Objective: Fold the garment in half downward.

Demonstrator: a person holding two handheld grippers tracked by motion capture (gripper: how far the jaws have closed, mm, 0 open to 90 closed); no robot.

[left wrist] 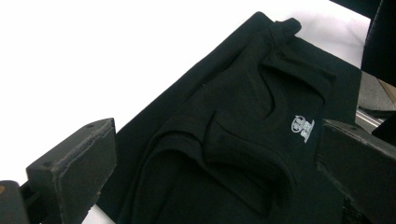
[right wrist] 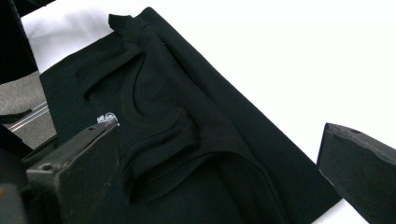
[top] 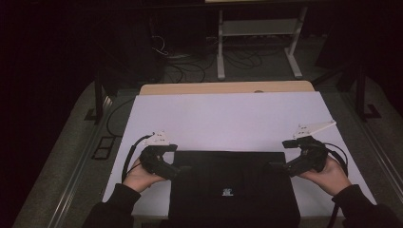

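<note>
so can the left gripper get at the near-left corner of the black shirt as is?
Probably yes. The left gripper sits at the black shirt edge, jaws open around the folded cloth in its own view, nothing between them.

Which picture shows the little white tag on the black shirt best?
The left gripper view: the tag is close and unblocked on the shirt. The high view shows it tiny; in the right gripper view a tong half hides it.

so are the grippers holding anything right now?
Nothing held. Left gripper and right gripper both stand open over the black shirt.
</note>
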